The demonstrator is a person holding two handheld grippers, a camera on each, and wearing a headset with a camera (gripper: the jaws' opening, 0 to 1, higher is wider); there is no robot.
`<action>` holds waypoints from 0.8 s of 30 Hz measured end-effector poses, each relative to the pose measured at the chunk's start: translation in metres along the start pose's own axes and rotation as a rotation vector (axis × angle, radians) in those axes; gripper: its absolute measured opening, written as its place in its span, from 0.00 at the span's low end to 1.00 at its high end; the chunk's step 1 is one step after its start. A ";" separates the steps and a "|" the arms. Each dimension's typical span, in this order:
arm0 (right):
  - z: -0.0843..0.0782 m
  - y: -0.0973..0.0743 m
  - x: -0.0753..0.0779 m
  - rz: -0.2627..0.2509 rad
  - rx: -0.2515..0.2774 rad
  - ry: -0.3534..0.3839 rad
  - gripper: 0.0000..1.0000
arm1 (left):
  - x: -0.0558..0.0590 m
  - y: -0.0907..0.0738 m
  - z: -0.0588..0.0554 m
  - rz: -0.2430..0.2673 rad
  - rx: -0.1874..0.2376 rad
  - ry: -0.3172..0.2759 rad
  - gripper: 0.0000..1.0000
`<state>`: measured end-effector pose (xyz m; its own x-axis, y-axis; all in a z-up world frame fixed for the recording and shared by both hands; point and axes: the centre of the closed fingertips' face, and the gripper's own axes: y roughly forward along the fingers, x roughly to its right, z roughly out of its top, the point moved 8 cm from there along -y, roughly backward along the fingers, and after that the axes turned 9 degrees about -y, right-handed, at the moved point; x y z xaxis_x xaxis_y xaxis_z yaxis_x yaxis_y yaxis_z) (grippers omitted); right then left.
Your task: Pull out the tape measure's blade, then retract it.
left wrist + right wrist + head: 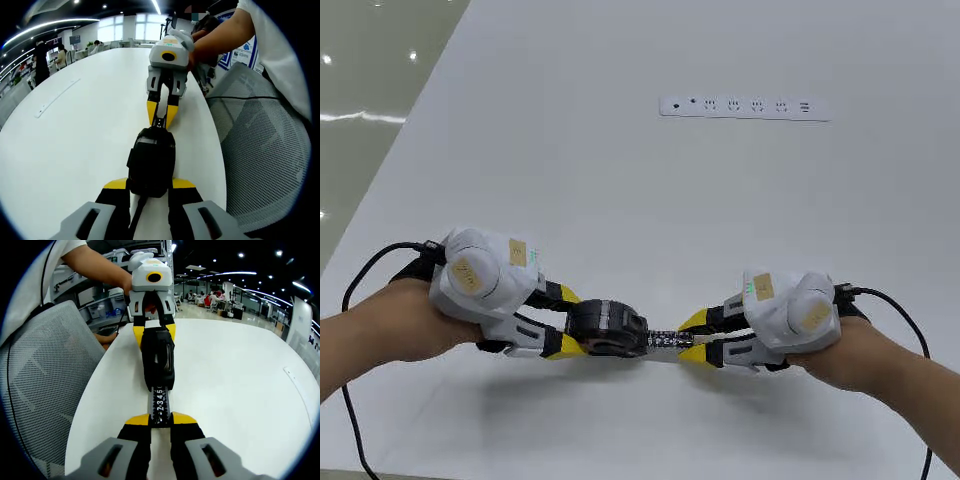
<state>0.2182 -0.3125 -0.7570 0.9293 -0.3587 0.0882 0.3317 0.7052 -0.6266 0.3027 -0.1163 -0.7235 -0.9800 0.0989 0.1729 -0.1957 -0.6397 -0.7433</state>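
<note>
The tape measure [607, 328], a black, rounded plastic case, sits low over the near edge of the white table [620, 180], held between the two grippers. Whether its underside touches the tabletop cannot be told.

The left gripper [567, 322], a white and grey body with yellow-tipped black jaws, is clamped on the case. In the left gripper view one jaw presses each flat side, with the case standing up between them. The person's left hand [395, 320] wraps the gripper body, and a black cable [360, 270] loops away from it across the table.

A short length of the black blade with white numerals [668, 341] is drawn out of the case toward the right. In the right gripper view the figures 2, 3, 4 and 5 read along it, running from the case mouth down to the jaws.

The right gripper [694, 337], of the same make, has its yellow tips closed together on the free end of the blade. The person's right hand [845, 350] holds it, with another black cable [895, 310] trailing off behind.

The two grippers face each other nose to nose, near but apart, with the case and the exposed blade in a straight line between them.

Far back on the table, well apart from the grippers, lies a long white power strip [744, 106]. A grey mesh chair back [260, 130] stands just beside the table edge.
</note>
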 end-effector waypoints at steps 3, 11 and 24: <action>-0.003 -0.005 -0.001 -0.001 -0.007 0.004 0.11 | 0.000 0.000 0.001 0.000 -0.003 0.001 0.25; -0.006 -0.015 -0.003 -0.004 -0.020 -0.001 0.11 | -0.001 0.000 0.000 -0.002 -0.013 0.011 0.25; -0.016 -0.037 -0.004 -0.014 -0.042 0.007 0.11 | 0.001 0.000 0.001 0.007 -0.017 0.005 0.25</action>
<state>0.1996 -0.3467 -0.7467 0.9235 -0.3726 0.0914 0.3370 0.6742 -0.6572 0.3021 -0.1170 -0.7231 -0.9815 0.0984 0.1640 -0.1891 -0.6272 -0.7556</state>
